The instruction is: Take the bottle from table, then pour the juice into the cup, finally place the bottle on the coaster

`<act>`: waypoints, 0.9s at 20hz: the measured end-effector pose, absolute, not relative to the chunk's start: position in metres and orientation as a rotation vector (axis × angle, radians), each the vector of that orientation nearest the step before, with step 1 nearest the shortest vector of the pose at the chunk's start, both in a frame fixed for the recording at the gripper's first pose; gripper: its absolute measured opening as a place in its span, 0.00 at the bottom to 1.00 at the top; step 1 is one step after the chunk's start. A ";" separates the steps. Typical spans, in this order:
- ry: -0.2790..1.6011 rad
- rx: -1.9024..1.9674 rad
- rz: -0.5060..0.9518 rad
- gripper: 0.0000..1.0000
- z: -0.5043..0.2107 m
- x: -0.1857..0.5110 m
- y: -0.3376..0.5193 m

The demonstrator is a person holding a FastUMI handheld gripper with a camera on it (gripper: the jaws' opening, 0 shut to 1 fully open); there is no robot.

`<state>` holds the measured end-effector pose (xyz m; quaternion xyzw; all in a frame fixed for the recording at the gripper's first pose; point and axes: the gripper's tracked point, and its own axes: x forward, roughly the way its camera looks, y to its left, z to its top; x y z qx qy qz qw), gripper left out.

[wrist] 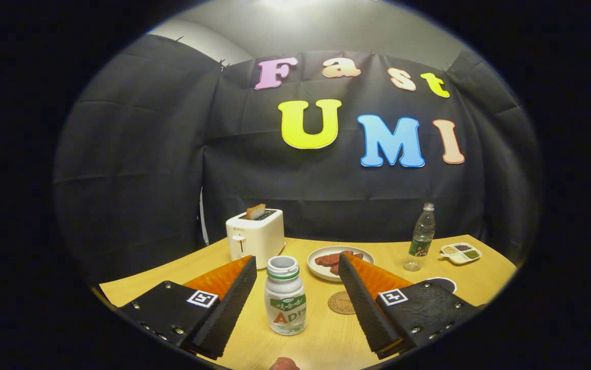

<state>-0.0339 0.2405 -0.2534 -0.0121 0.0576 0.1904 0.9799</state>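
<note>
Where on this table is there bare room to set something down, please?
Bare wood lies left of the toaster, and between the clear bottle and plate. It is crowded around the juice bottle, standing between the open gripper fingers, beside the coaster.

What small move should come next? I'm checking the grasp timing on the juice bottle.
Probably close the fingers. The gripper is open, and the small bottle stands upright on the table between its fingers, neither touching it. The coaster lies just beside.
</note>
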 end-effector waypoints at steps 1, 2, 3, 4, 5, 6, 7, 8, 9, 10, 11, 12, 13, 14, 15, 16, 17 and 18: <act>0.131 -0.037 0.384 0.98 -0.266 -0.033 0.244; 0.145 -0.042 0.384 0.98 -0.276 -0.030 0.247; 0.159 -0.044 0.384 0.98 -0.287 -0.029 0.251; 0.176 -0.042 0.383 0.98 -0.297 -0.027 0.253; 0.188 -0.033 0.393 0.98 -0.305 -0.026 0.257; 0.190 -0.025 0.392 0.98 -0.309 -0.022 0.258; 0.193 -0.025 0.382 0.98 -0.314 -0.018 0.257; 0.196 -0.027 0.371 0.98 -0.317 -0.013 0.255; 0.198 -0.024 0.363 0.98 -0.321 -0.009 0.254; 0.199 -0.024 0.362 0.98 -0.324 -0.006 0.255; 0.199 -0.028 0.363 0.98 -0.327 -0.003 0.257; 0.200 -0.034 0.367 0.98 -0.328 0.001 0.259; 0.193 -0.031 0.374 0.98 -0.329 0.001 0.260; 0.183 -0.030 0.370 0.98 -0.327 0.005 0.260; 0.182 -0.029 0.362 0.98 -0.329 0.008 0.259; 0.182 -0.024 0.363 0.98 -0.330 0.011 0.259; 0.184 -0.013 0.380 0.93 -0.333 0.013 0.266; 0.182 -0.026 0.376 0.83 -0.334 0.016 0.268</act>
